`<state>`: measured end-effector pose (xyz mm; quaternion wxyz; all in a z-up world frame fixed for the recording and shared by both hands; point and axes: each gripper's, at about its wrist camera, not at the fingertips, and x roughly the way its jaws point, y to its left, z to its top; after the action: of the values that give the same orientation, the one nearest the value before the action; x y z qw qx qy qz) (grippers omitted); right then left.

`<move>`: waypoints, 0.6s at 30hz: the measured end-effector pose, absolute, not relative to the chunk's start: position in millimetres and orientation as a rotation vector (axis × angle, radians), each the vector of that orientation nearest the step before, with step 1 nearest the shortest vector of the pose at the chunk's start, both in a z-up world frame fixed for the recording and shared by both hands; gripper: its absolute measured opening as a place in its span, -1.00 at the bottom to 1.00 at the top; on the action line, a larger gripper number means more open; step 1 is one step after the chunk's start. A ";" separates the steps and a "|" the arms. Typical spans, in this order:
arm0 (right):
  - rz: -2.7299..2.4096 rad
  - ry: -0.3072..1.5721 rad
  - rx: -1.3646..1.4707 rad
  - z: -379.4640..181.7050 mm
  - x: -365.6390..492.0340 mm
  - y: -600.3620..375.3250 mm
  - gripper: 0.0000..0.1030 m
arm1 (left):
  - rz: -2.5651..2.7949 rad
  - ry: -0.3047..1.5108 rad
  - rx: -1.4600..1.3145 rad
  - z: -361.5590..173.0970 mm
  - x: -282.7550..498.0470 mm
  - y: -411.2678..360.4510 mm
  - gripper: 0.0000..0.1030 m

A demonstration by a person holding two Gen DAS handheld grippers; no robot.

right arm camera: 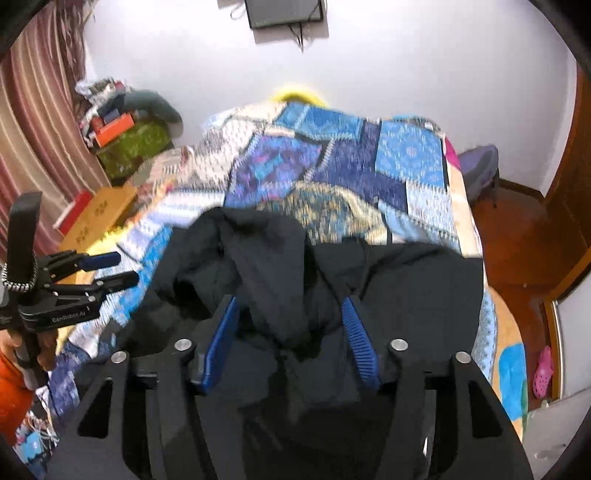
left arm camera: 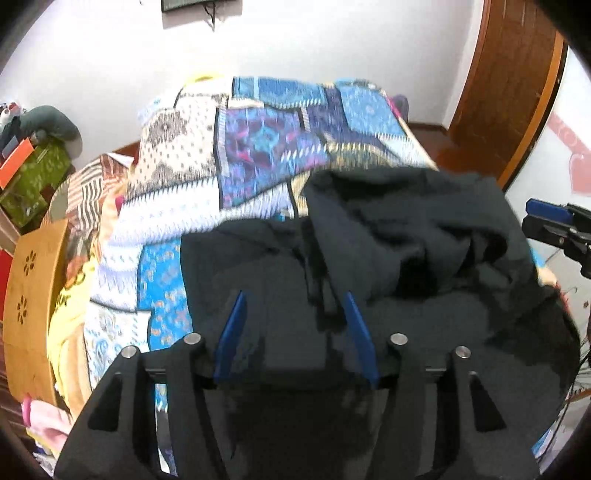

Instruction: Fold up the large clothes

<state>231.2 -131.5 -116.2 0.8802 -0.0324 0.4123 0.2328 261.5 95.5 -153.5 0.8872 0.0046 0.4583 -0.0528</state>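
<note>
Black clothing [left arm camera: 406,236], a large dark garment, is lying bunched on the near part of a bed that is wearing a blue, purple and white patchwork bedspread [left arm camera: 258,147]. Folds and ridges are rising across the garment's far half, while its near half is lying flatter under both grippers. What kind of garment it is cannot be told from the crumpled shape.

Left gripper [left arm camera: 297,306] is hanging over the flatter near cloth with its blue fingers [left arm camera: 231,339] standing apart; a ridge of dark fabric is running close beside the right-hand finger, but the pads are not pressing on anything. Right gripper [right arm camera: 290,308] is likewise standing apart, with a hump of the black cloth sitting between its ribbed blue fingers [right arm camera: 360,343]; neither pad is clamping it.

Each gripper is showing at the edge of the other's view, the two being side by side over the garment. An orange sleeve [right arm camera: 13,387] is showing low at the left of the right wrist view.

Beyond the bed, a white wall [right arm camera: 406,55] is carrying a dark framed panel [right arm camera: 284,13]. A wooden door [left arm camera: 517,74] is standing to the right, a striped curtain [right arm camera: 33,110] to the left, and a light wooden box [left arm camera: 33,295] is sitting beside the bed.
</note>
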 end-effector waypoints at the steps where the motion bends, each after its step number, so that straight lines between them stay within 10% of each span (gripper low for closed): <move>1: 0.491 0.856 -0.058 -114.2 237.0 -130.5 0.10 | -0.113 0.940 0.000 -149.5 267.5 96.0 0.11; 18: 0.540 1.089 0.137 -183.5 324.8 -116.8 0.11 | -0.181 1.021 -0.119 -202.2 363.1 92.0 0.11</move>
<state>324.8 -116.8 -183.5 0.8187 0.0642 0.5111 0.2536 363.1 92.0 -202.2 0.8670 -0.0567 0.4875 -0.0863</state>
